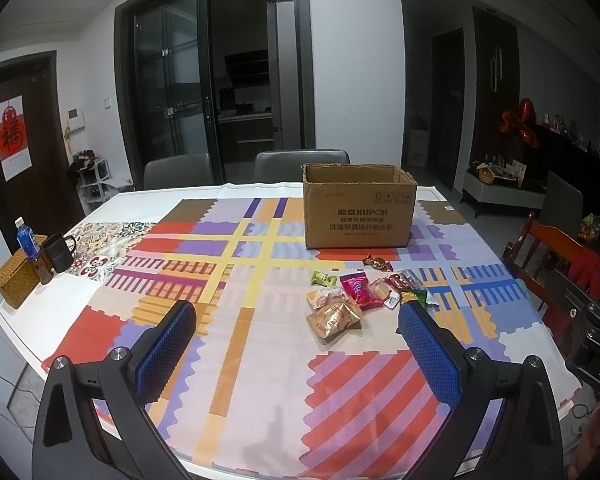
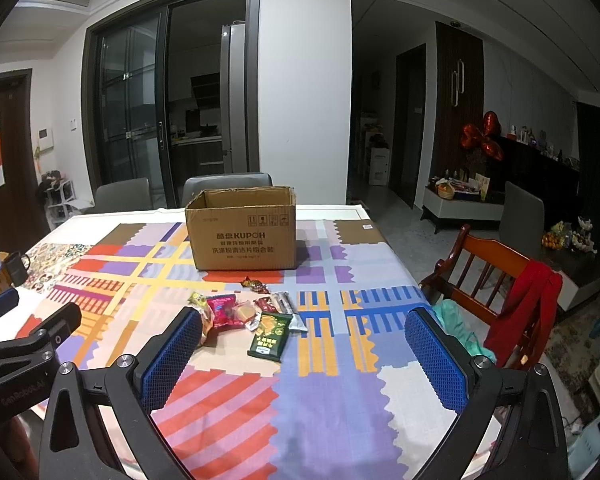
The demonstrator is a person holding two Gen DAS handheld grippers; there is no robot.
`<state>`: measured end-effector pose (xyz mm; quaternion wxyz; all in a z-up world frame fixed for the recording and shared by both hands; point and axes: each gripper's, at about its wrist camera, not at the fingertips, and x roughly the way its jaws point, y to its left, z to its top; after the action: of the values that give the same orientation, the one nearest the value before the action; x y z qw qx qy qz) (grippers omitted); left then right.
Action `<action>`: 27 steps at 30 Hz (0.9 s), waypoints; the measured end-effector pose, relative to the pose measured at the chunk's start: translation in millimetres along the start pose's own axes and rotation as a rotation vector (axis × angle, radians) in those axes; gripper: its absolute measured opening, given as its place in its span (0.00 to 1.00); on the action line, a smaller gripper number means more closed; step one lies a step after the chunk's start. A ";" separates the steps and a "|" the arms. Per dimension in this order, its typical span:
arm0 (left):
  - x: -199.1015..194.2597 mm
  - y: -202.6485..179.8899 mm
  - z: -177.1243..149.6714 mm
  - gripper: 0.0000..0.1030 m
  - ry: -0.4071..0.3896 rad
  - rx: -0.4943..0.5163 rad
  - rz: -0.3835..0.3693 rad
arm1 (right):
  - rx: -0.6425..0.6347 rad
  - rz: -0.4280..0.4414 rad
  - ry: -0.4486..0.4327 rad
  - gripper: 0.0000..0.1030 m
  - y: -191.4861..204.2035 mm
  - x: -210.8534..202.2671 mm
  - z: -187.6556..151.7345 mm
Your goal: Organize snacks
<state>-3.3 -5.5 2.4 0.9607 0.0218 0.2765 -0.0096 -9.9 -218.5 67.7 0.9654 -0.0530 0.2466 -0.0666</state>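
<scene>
- Dim dining room: dark glass sliding doors (image 1: 204, 92) stand behind the counter (image 1: 60, 304), with a dark kitchen beyond them and white walls on either side.
- A patchwork cloth (image 2: 236, 412) in red, purple, yellow and blue covers most of the counter; white surface shows along the left edge.
- Near the far edge an open cardboard box (image 1: 358, 208) stands upright on the cloth, printed KUPOH.
- The snacks (image 1: 360, 294) lie loose in a cluster on the cloth, just in front of the box and towards the right edge; a green packet (image 2: 270, 336) sits nearest the near edge.
- At the left edge stand a woven basket (image 1: 14, 284), a blue-labelled bottle (image 1: 26, 240) and a dark mug (image 1: 60, 252).
- Grey chairs (image 1: 300, 162) wait at the far edge; a wooden chair (image 2: 496, 276) with a red garment stands off the right edge.
- The left hand-held gripper (image 1: 296, 344) hovers above the near edge, fingers spread wide, holding nothing.
- The right hand-held gripper (image 2: 304, 356) is likewise spread wide and empty.
</scene>
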 end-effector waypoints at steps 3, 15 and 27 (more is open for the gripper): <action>-0.6 -0.6 -0.4 1.00 -0.001 0.001 0.000 | 0.001 0.000 0.000 1.00 -0.1 -0.1 0.0; 1.2 0.6 -0.9 1.00 -0.004 0.000 0.002 | 0.002 -0.001 -0.001 1.00 -0.5 0.4 -0.3; 1.8 0.2 -2.7 1.00 -0.067 0.041 0.026 | 0.003 -0.001 0.001 1.00 -1.0 1.6 -0.8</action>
<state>-3.2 -5.1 -0.9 0.9689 0.0444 0.2436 -0.0036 -9.0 -219.8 66.3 0.9653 -0.0516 0.2470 -0.0674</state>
